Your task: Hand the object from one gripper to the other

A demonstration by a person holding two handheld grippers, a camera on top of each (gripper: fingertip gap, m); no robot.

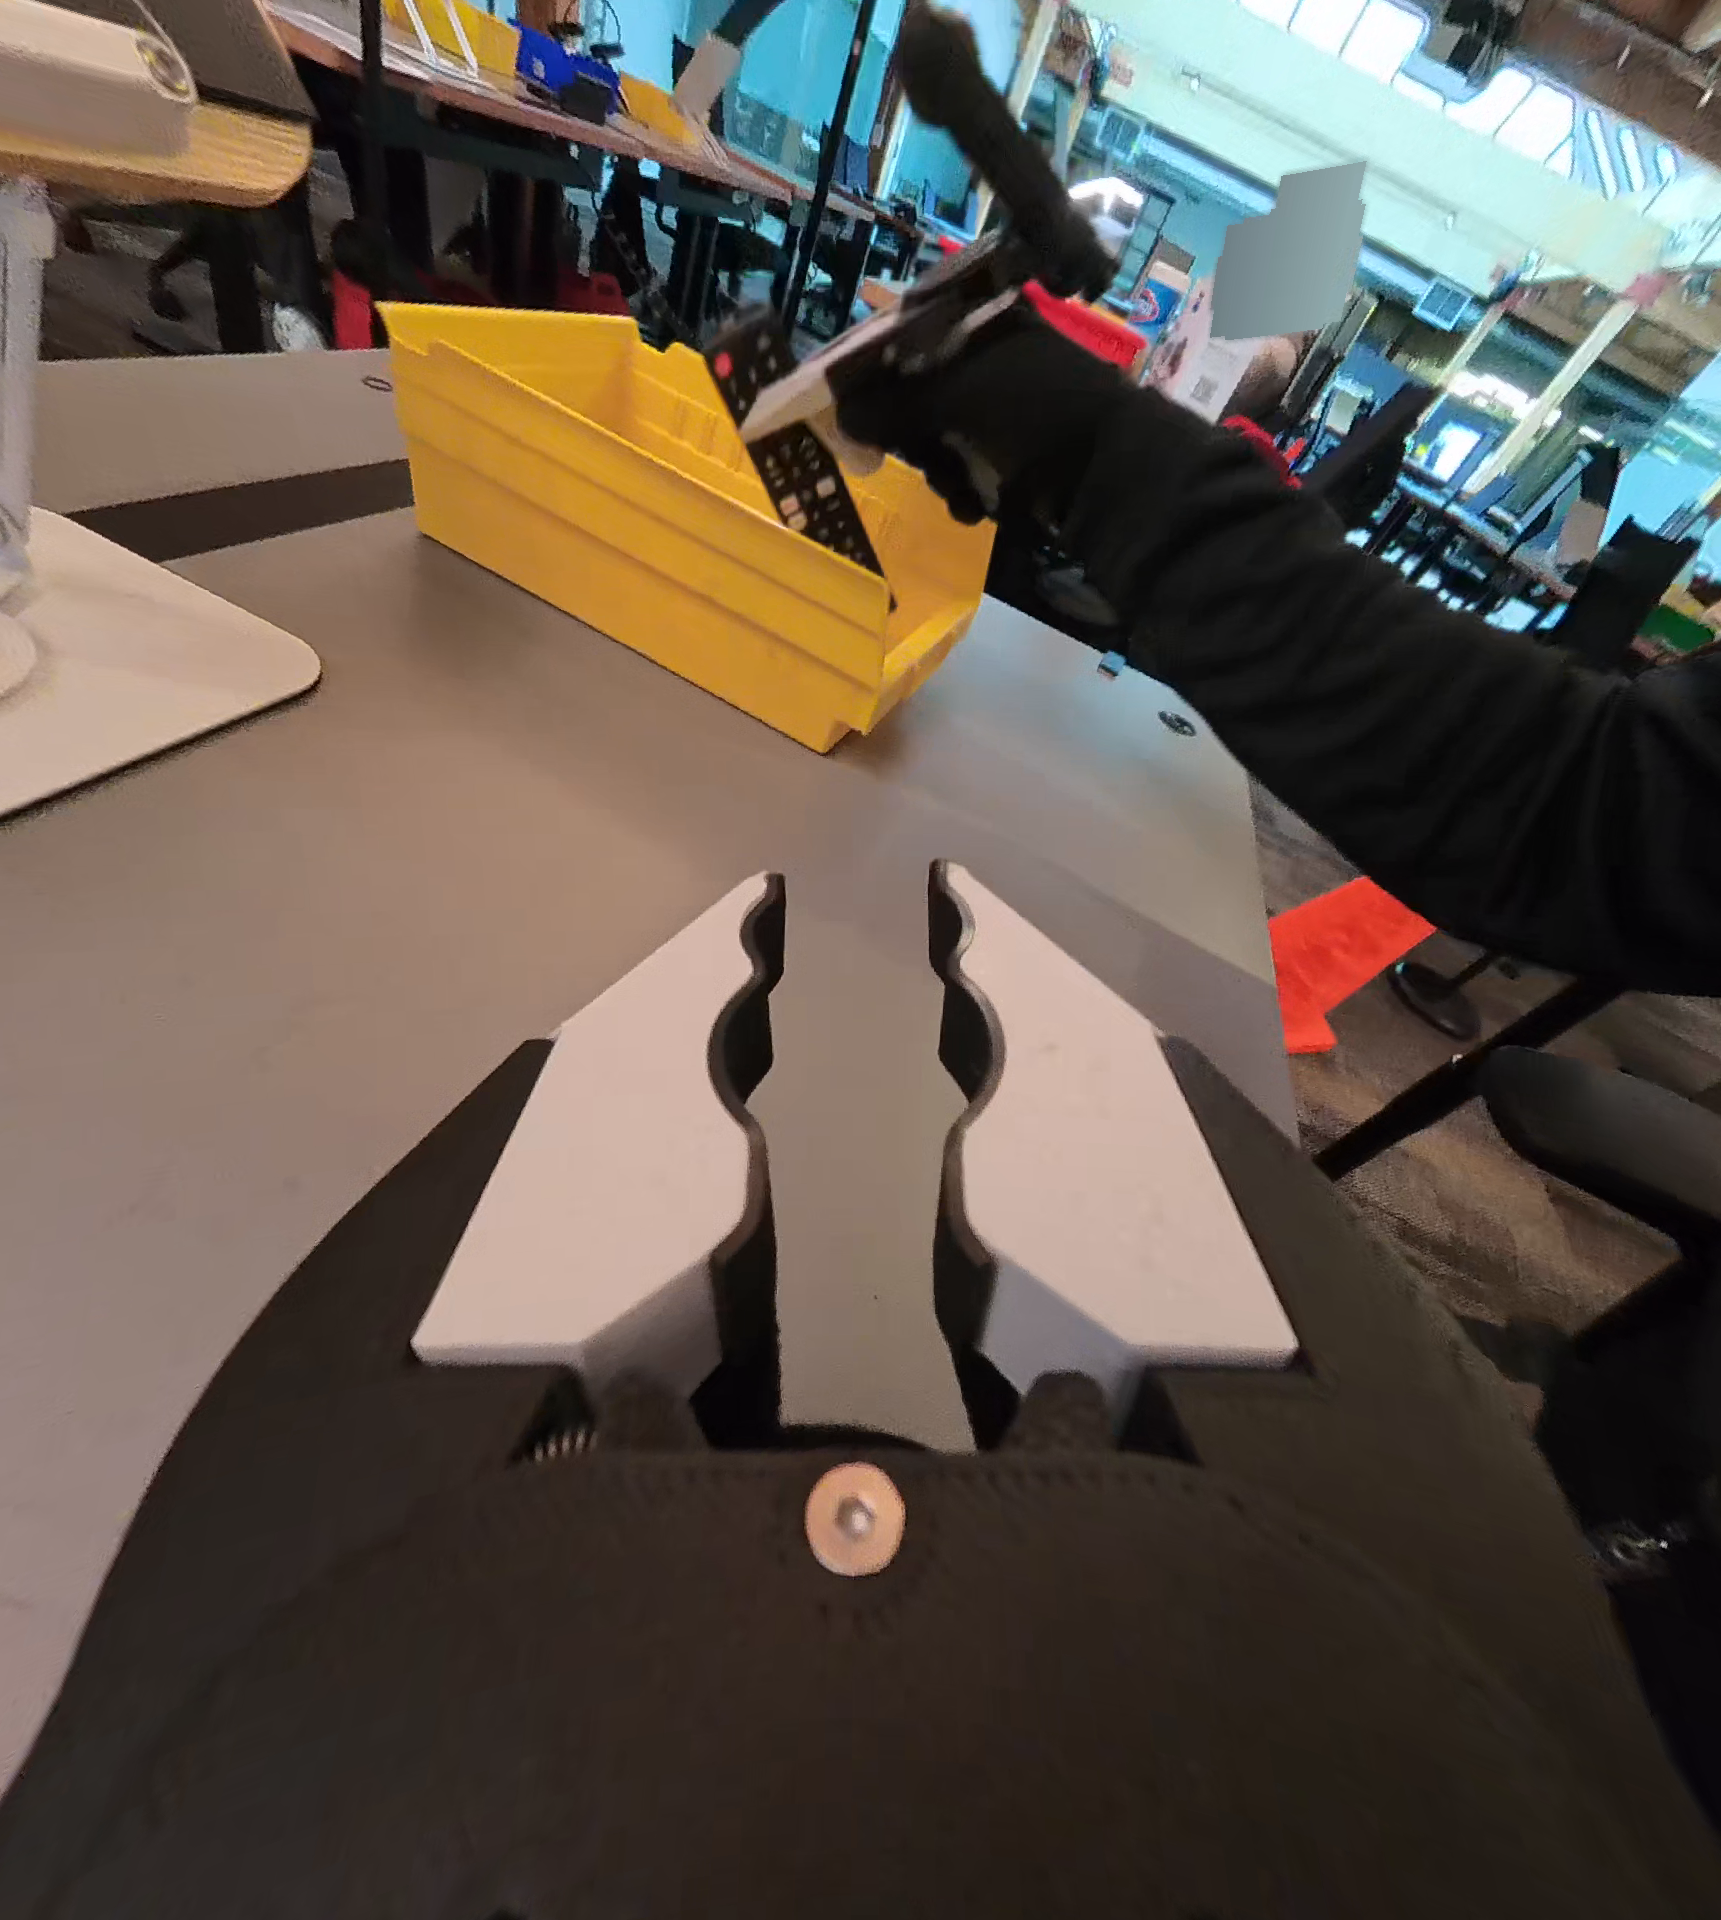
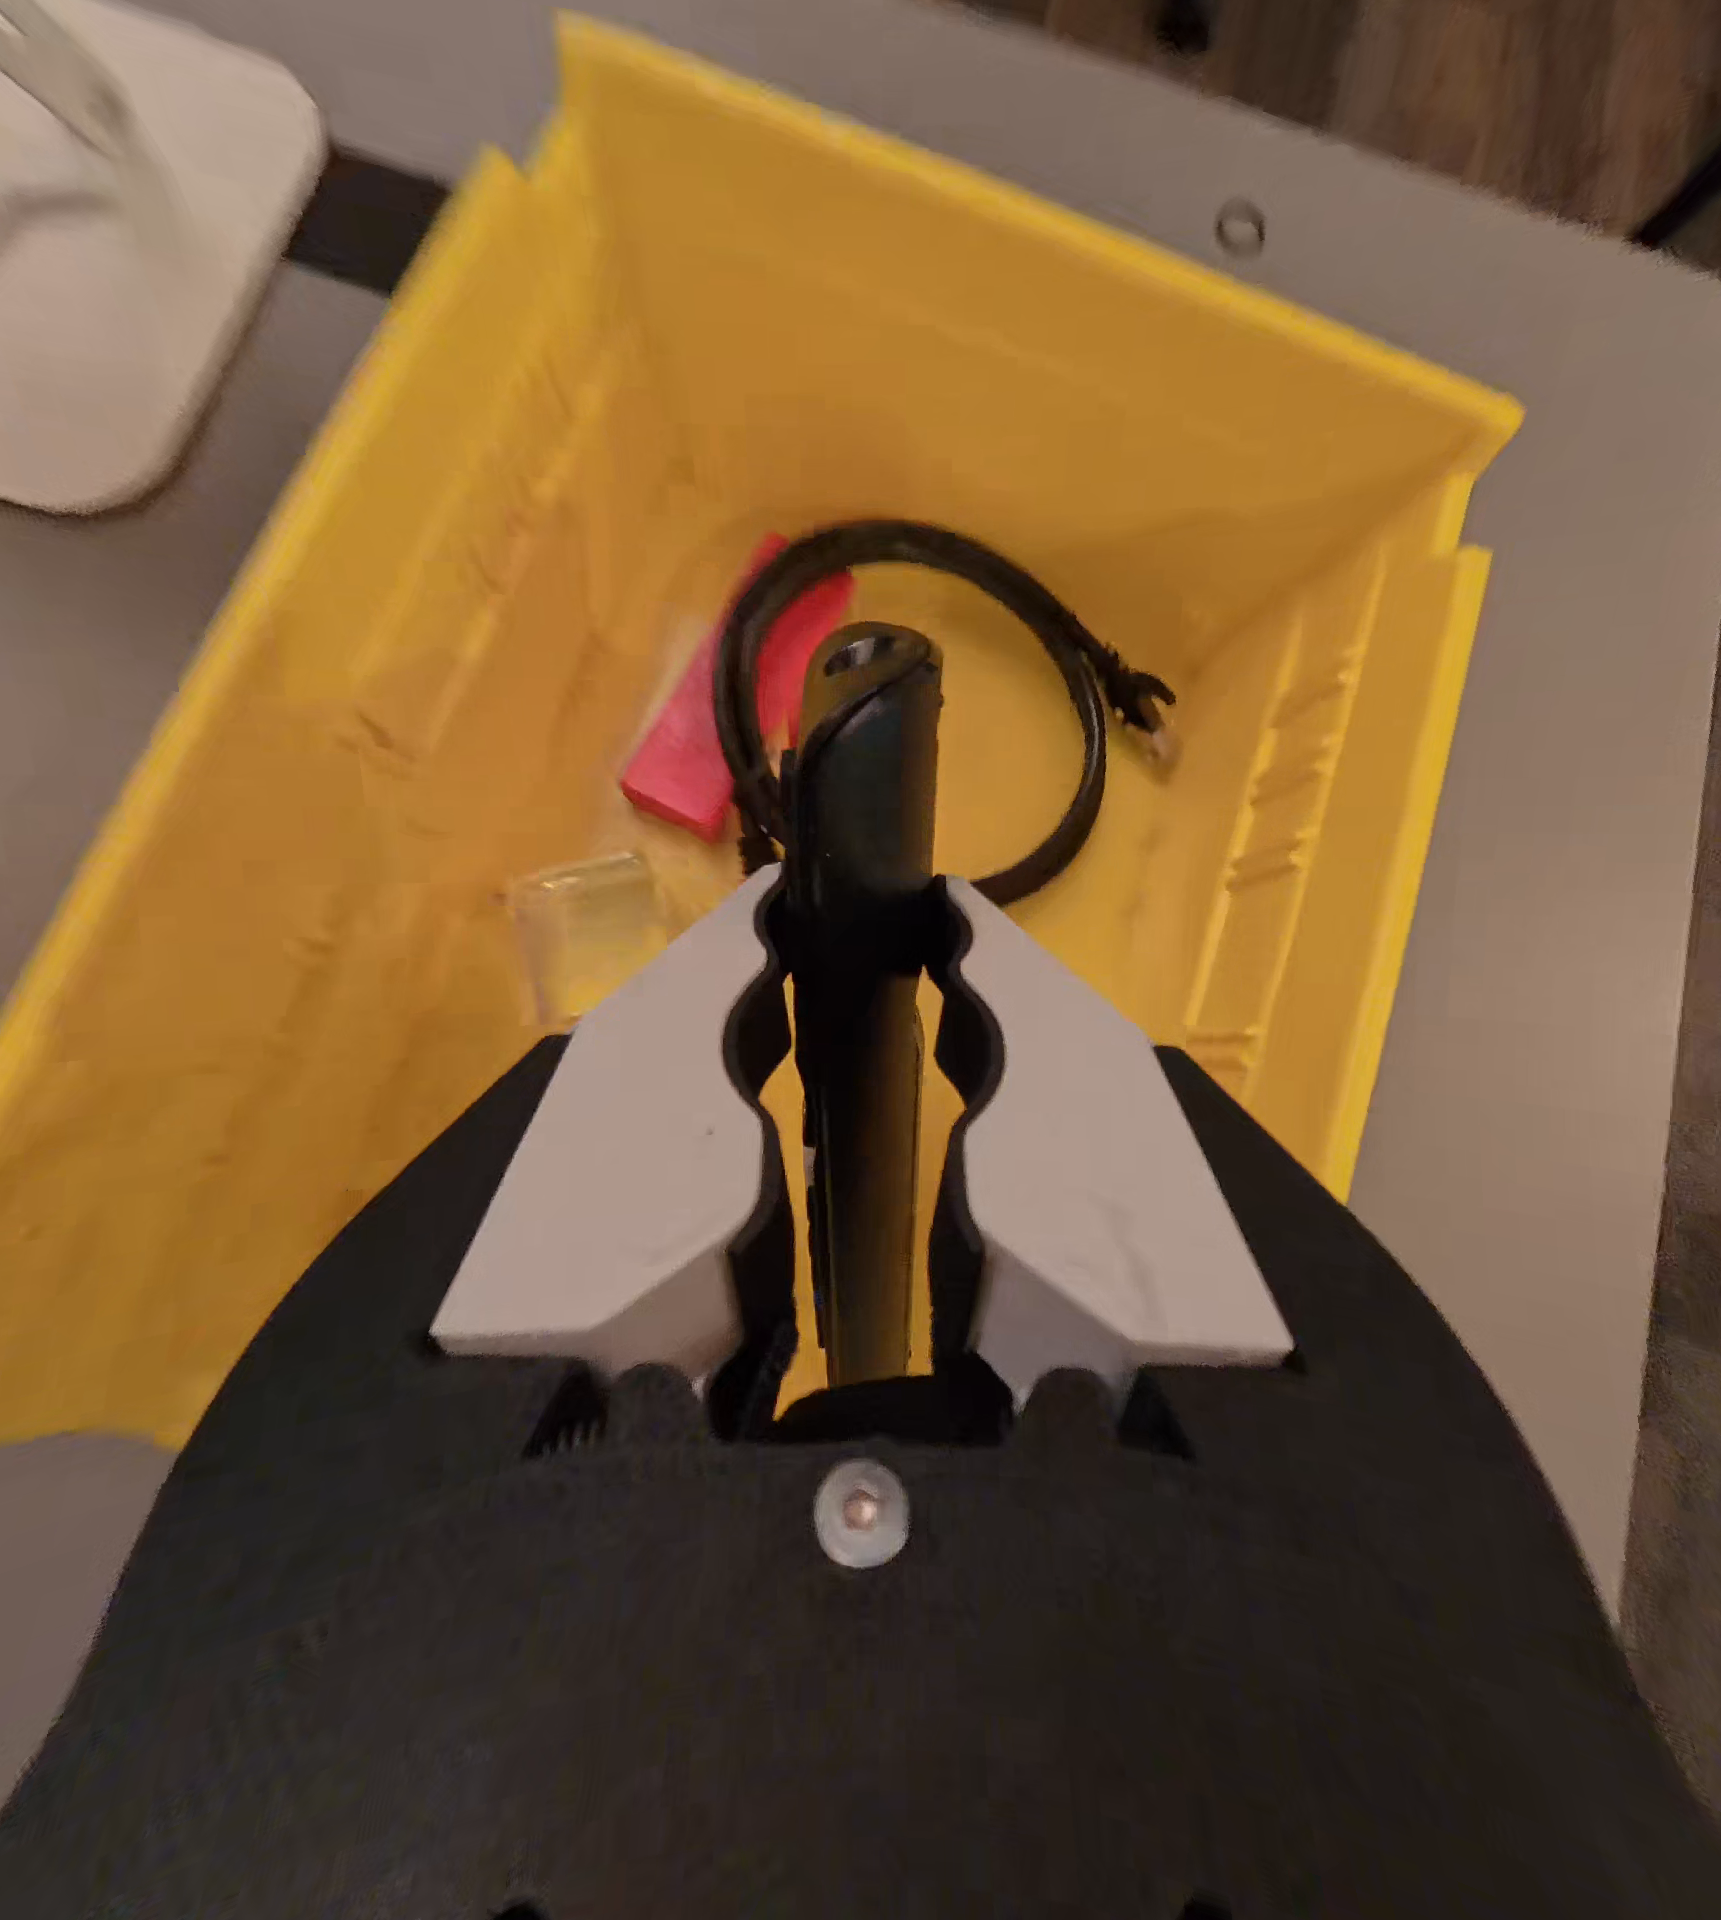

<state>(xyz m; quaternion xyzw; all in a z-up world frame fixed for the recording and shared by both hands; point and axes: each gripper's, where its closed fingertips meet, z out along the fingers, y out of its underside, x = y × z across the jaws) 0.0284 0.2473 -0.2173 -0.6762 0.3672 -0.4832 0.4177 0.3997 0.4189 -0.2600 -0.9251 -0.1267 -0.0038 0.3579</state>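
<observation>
Right tongs (image 2: 856,894) pinch a black remote control (image 2: 861,935), held above the yellow bin (image 2: 939,343) on the table (image 1: 523,883). Left tongs (image 1: 856,883) spread, empty, bin at 12 o'clock. Black cable (image 2: 1043,665) lies inside the bin.

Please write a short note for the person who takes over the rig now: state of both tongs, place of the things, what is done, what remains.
Right tongs: shut on the black remote control, held above the yellow bin.
Left tongs: open, empty, above the grey table, apart from the remote.
In the bin: a coiled black cable, a red block, a small clear piece.
Done: remote gripped by the right tongs.
Left: bring both tongs together, close the left on the remote, then open the right.
</observation>
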